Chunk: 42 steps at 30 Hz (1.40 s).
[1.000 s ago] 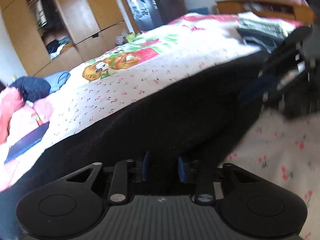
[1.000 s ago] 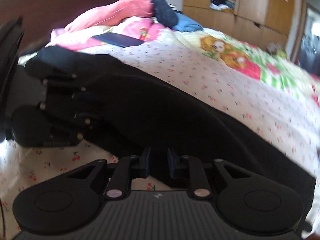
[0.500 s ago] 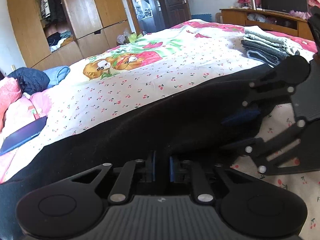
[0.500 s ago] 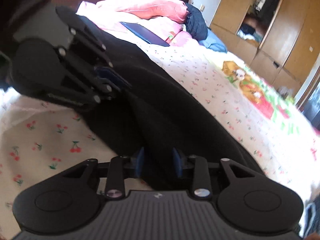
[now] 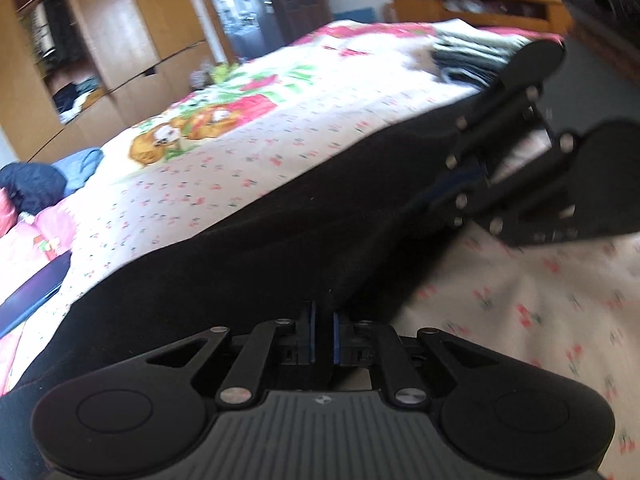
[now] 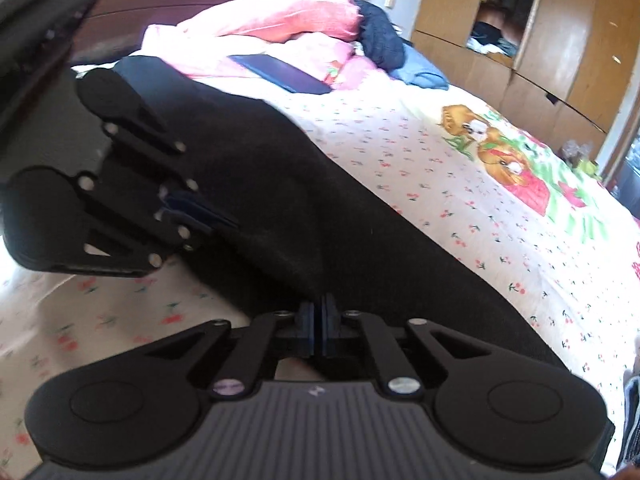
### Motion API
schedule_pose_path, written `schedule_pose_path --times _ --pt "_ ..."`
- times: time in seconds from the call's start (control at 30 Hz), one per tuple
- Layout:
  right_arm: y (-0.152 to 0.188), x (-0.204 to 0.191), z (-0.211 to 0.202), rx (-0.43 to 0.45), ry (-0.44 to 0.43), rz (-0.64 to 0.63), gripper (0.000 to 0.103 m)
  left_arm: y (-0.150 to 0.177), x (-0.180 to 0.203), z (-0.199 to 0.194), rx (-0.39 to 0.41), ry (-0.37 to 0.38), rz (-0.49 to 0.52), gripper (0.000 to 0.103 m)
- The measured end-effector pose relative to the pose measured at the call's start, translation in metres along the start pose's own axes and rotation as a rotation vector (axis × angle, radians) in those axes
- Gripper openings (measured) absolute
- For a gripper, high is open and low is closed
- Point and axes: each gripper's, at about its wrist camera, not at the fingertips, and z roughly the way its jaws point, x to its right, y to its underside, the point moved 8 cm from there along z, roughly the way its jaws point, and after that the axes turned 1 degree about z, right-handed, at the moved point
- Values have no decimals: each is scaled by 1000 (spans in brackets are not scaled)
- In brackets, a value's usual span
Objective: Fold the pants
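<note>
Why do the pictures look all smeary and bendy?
Left wrist view: the wardrobe and the folded clothes pile are motion-smeared. Right wrist view: the cherry-print sheet blurs low on the left, while the black pants stay sharper. Fisheye lenses bend both.

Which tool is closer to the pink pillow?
The left tool. It grips the black pants at the end near the pink pillow; the right tool grips them farther down the bed.

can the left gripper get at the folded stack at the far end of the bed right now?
Probably not. The left gripper is shut on the black pants, and the folded stack lies well beyond them, with the right gripper roughly in line.
</note>
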Motion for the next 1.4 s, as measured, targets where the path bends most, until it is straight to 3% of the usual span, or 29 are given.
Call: schedule_pose_path --times 0.13,0.23,0.4,0.6,0.67,0.73,0.8,0.9,1.0,1.07,1.17,1.23,1.3,1.4 --pt "21 -2 28 -83 -19 31 5 18 11 14 -74 22 26 22" --pt "19 4 30 -60 -32 109 7 15 15 12 -80 4 50 22" --pt "23 16 -12 -6 -30 165 12 12 19 -16 -65 48 82 23" --pt "11 31 -2 68 -32 321 12 -15 22 -21 33 50 39 23" --pt "17 35 9 40 -3 364 12 -22 21 -8 47 48 -14 23" --pt "35 50 14 -29 47 429 10 -20 24 10 10 60 -21 23" --pt "52 68 3 -43 55 526 5 -8 31 25 -57 73 22 23" --pt "80 98 -45 19 97 727 8 -4 32 21 -65 72 81 25" --pt "118 131 -82 62 189 949 16 -7 27 15 -73 64 73 29" --pt "144 151 -93 98 208 1137 17 -12 25 12 -61 44 69 29" --pt "177 169 -97 175 177 1410 25 -18 25 12 -46 35 55 29" --pt "192 177 -94 251 125 1558 37 -25 27 17 -40 36 63 29" --pt "197 182 -86 318 94 1632 46 -30 31 17 -24 42 75 29" --pt "196 191 -67 386 30 1713 47 -36 35 21 -12 46 71 29"
